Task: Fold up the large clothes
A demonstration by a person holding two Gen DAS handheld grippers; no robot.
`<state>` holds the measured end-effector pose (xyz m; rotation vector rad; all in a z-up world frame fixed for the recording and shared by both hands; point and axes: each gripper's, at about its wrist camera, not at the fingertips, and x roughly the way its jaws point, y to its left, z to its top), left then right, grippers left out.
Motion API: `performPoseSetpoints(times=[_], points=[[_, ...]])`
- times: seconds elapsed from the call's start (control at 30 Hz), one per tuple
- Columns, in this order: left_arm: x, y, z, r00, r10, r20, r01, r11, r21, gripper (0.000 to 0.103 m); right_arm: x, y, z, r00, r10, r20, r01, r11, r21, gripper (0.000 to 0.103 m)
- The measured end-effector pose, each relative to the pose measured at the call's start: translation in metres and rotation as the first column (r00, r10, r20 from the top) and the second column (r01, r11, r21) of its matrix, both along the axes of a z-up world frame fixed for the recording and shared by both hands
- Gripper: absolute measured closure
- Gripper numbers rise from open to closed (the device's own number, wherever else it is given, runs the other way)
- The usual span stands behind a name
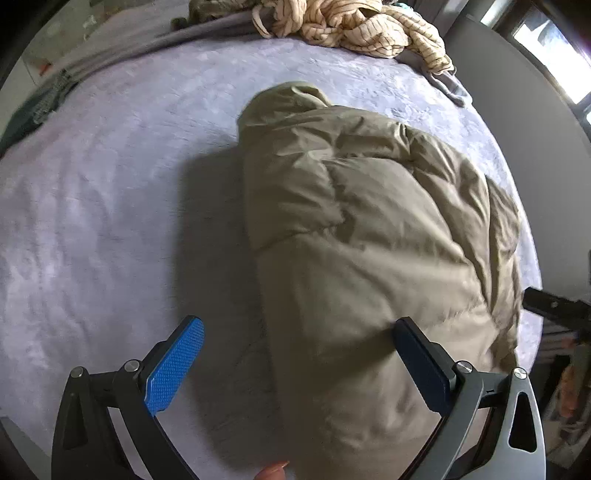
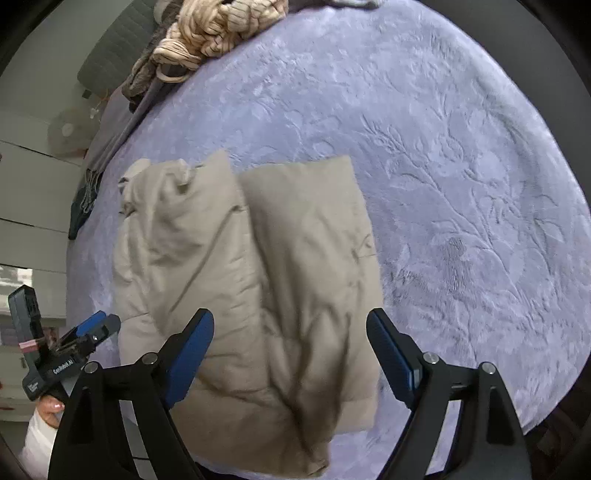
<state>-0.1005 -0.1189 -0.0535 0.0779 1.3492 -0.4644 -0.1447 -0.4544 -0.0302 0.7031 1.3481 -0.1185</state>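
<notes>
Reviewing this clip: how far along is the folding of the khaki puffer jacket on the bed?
Done: the khaki puffer jacket lies folded into a compact bundle on the lavender blanket. In hand: nothing; the right tongs and left tongs are open above it. Left: perhaps a final tidy, and the striped garment is still crumpled at the far edge.

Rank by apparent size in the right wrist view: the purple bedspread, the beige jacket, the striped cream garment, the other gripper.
1. Purple bedspread, fills most of the view.
2. Beige jacket.
3. Striped cream garment, far and cropped by the top edge.
4. Left gripper, partly hidden; its rank against the garment is unsure.
</notes>
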Motion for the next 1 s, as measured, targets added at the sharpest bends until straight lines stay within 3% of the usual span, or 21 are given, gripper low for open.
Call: performPoseSetpoints(times=[0.2, 0.37, 0.5, 0.53, 0.6, 0.67, 0.7, 0.77, 0.83, 0.9, 1.0], points=[[0.019, 0.002, -0.016, 0.996, 0.020, -0.084, -0.030, 0.992, -0.121, 0.000, 0.002, -0.033, -0.034, 0.999, -0.046, 0.006, 0.044, 0.990, 0.134, 0.016], [0.039, 0.008, -0.042, 0.976, 0.048, -0.214, -0.103, 0.961, -0.257, 0.000, 0.004, -0.057, -0.077, 0.990, -0.136, -0.026, 0.138, 0.947, 0.290, 0.015], [0.049, 0.008, -0.063, 0.950, 0.094, -0.296, -0.192, 0.927, -0.322, 0.000, 0.008, -0.060, -0.107, 0.977, -0.213, -0.030, 0.201, 0.859, 0.470, 0.015], [0.050, 0.006, -0.065, 0.949, 0.095, -0.301, -0.195, 0.925, -0.325, 0.000, 0.010, -0.059, -0.111, 0.972, -0.236, -0.012, 0.206, 0.821, 0.533, 0.014], [0.051, 0.001, -0.067, 0.951, 0.087, -0.297, -0.185, 0.929, -0.321, 0.000, 0.012, -0.055, -0.111, 0.960, -0.280, 0.032, 0.193, 0.735, 0.650, 0.000], [0.052, -0.002, -0.068, 0.951, 0.081, -0.299, -0.179, 0.932, -0.316, 0.000, 0.015, -0.054, -0.103, 0.950, -0.300, 0.093, 0.147, 0.686, 0.712, 0.000], [0.053, -0.003, -0.068, 0.950, 0.081, -0.302, -0.179, 0.932, -0.316, 0.000, 0.016, -0.052, -0.098, 0.950, -0.290, 0.114, 0.121, 0.681, 0.722, 0.000], [0.055, -0.005, -0.069, 0.949, 0.078, -0.306, -0.179, 0.932, -0.316, 0.000, 0.022, -0.049, -0.089, 0.961, -0.237, 0.142, 0.071, 0.708, 0.702, 0.000], [0.057, -0.008, -0.070, 0.949, 0.071, -0.307, -0.172, 0.933, -0.315, 0.000, 0.038, -0.037, -0.080, 0.986, -0.078, 0.148, -0.027, 0.797, 0.603, 0.000], [0.059, -0.013, -0.071, 0.949, 0.061, -0.308, -0.161, 0.937, -0.311, 0.000, 0.052, -0.022, -0.081, 0.992, 0.051, 0.118, -0.106, 0.842, 0.528, 0.000], [0.066, -0.018, -0.075, 0.949, 0.039, -0.312, -0.143, 0.937, -0.318, 0.000, 0.068, -0.004, -0.094, 0.987, 0.151, 0.060, -0.161, 0.867, 0.472, 0.000]])
